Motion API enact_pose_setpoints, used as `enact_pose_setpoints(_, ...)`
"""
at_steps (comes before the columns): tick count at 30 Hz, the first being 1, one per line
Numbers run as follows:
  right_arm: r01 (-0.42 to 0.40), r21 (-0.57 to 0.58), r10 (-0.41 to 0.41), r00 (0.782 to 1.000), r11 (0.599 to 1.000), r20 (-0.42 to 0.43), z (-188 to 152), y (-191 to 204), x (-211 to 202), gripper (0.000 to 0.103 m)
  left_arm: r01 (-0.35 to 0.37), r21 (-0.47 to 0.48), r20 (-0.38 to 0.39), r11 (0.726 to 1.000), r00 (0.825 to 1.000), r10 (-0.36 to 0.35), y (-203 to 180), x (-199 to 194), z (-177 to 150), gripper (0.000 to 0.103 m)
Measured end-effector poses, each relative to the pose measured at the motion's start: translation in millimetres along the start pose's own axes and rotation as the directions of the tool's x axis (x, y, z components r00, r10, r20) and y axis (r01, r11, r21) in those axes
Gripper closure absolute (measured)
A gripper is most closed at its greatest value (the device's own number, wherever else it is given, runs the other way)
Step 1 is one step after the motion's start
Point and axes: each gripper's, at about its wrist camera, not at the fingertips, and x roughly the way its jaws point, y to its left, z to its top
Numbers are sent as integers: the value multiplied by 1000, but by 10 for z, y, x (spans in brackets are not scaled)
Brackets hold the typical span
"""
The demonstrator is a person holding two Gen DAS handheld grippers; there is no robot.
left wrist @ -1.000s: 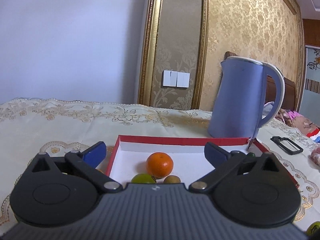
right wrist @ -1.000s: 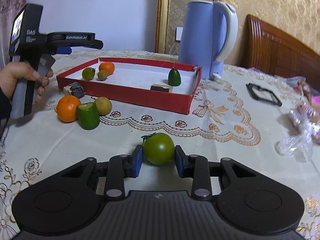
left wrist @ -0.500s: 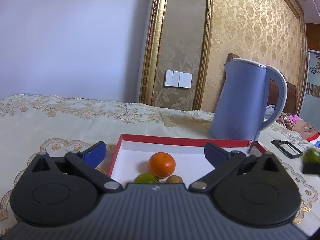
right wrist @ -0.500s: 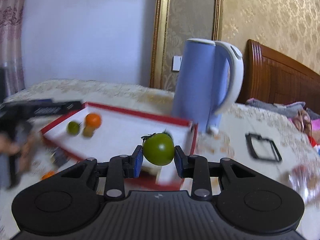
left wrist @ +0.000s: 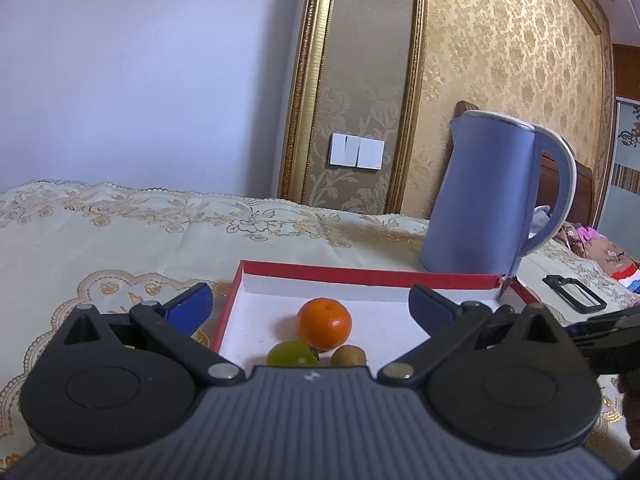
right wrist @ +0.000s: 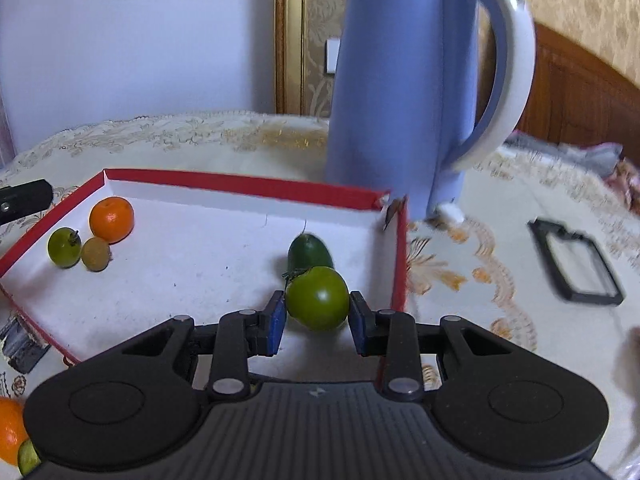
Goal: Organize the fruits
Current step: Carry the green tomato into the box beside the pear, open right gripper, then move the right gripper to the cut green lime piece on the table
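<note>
Clamping a green tomato (right wrist: 318,297), the right gripper (right wrist: 316,316) hangs over the embroidered tablecloth's (right wrist: 460,248) red tray (right wrist: 248,185); left gripper (left wrist: 310,308) gapes.

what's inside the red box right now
An orange, a small green fruit, a brownish fruit and a dark green piece; the held green tomato hides part.

A glossy, smooth-skinned green tomato (right wrist: 317,297) sits between the matt blue pads (right wrist: 276,322) of the right gripper (right wrist: 317,320), whose body looks like ribbed black plastic with shiny metal pivot pins. The red-edged tray (right wrist: 256,186) looks like matt cardboard with a white paper lining, and the orange (right wrist: 111,219) in it has a finely dimpled, slightly shiny peel. The tablecloth (left wrist: 120,224) is cream fabric with gold embroidery, and the blue kettle (left wrist: 482,200) looks like smooth plastic with a satin sheen.
</note>
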Motion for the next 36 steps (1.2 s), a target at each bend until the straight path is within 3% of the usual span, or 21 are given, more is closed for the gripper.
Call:
enact_pose_setpoints(9,-2,-18,3,1000,1000,28,-61,34,54,69,-2,13,-12,1000,1000,2,-24,29,-28,0)
enact_pose_setpoints(17,-24,-32,26,998,999,54,-106,123,74,39,-9,21,-22,1000,1000,9,-31,49,-54,0)
enact_pose_setpoints(22,3,-84,3,998,996,64,-106,213,44,33,-13,28,-27,1000,1000,14,-38,64,-68,0)
enact_pose_setpoints(25,70,-130,-49,986,989,161,-109,288,-175,30,-14,25,-29,1000,999,14,-34,72,-68,0)
enact_pose_setpoints(29,80,-130,-44,965,988,257,-113,319,-662,10,-13,31,-25,999,1000,13,-43,65,-62,0)
enact_pose_setpoints(32,47,-106,-16,961,993,278,-212,308,-972,4,-6,39,-21,999,1000,7,-60,55,-57,0)
enact_pose_setpoints(36,-5,-77,25,964,997,264,-514,344,-1278,3,-13,58,1,998,1000,13,-84,14,-44,0)
